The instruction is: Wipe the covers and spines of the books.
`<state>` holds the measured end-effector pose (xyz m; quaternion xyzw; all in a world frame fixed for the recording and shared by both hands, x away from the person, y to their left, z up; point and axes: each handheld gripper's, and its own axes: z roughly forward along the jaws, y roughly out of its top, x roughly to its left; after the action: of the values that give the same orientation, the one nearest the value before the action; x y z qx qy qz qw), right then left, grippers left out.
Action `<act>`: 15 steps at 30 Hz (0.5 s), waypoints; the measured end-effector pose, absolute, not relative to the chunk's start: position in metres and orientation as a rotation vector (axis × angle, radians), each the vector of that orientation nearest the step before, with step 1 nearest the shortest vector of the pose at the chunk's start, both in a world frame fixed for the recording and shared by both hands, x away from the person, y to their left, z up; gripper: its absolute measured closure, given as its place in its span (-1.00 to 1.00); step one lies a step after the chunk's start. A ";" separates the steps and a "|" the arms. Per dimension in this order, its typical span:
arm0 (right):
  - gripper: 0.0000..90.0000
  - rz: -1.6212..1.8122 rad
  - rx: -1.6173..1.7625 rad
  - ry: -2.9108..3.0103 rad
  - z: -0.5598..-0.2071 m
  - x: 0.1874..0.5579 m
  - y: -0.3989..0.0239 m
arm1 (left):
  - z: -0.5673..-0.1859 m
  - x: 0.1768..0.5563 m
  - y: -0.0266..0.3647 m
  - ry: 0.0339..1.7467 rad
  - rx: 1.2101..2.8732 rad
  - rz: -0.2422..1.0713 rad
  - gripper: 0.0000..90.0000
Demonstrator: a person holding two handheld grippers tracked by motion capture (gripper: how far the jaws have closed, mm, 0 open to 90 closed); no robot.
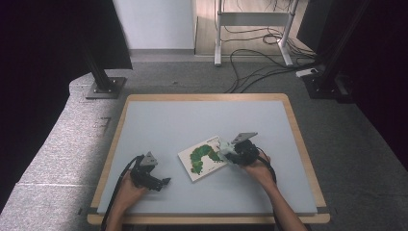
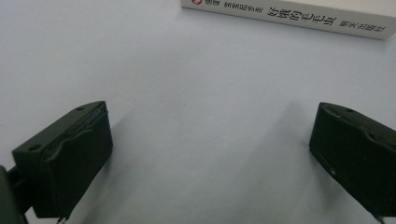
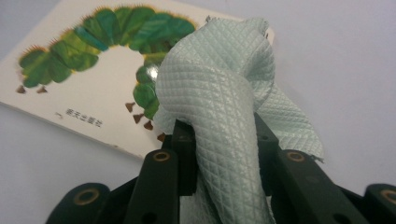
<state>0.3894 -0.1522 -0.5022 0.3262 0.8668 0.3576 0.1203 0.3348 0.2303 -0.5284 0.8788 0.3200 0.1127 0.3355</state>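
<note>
In the high view the book (image 1: 203,157) lies flat, cover up, just right of the tabletop's (image 1: 159,120) centre, its long axis running from the lower left to the upper right of the frame, with the green caterpillar arching along it. The right gripper (image 1: 225,148) sits at the book's right-hand edge with a pale cloth (image 1: 224,146) bunched at its tip, a placing that suits wiping the cover; the left gripper (image 1: 165,181) rests at the lower left of the frame, apart from the book, probably kept ready to steady it. In the left gripper view the jaws stand wide and released over bare tabletop, nothing between them, and the book's spine (image 2: 289,17) crosses the upper right of the frame, its printed line running nearly level. In the right gripper view the jaws are clenched on the quilted cloth (image 3: 224,107), which bulges up and forward in a knot-like wad above them and hangs just over the near corner of the cover (image 3: 93,88); I cannot tell whether it touches the cover.
</note>
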 end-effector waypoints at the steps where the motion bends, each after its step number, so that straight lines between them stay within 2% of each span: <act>1: 0.49 1.045 0.959 2.536 -0.504 0.390 -0.153 | -0.528 0.335 0.230 0.834 2.293 0.294 -1.00; 4: 0.28 1.041 0.963 2.530 -0.505 0.390 -0.154 | -0.528 0.335 0.230 0.834 2.293 0.294 -1.00; 6: 0.23 1.035 0.961 2.516 -0.502 0.389 -0.156 | -0.528 0.335 0.230 0.834 2.293 0.295 -1.00; 10: 0.51 1.006 0.959 2.499 -0.501 0.387 -0.159 | -0.528 0.334 0.231 0.833 2.293 0.295 -1.00; 15: 0.60 0.998 0.927 2.503 -0.507 0.383 -0.152 | -0.528 0.334 0.231 0.832 2.293 0.295 -1.00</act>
<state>0.3833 -0.1515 -0.5073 0.3218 0.8690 0.3466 0.1452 0.3343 0.2311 -0.5285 0.8790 0.3190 0.1133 0.3358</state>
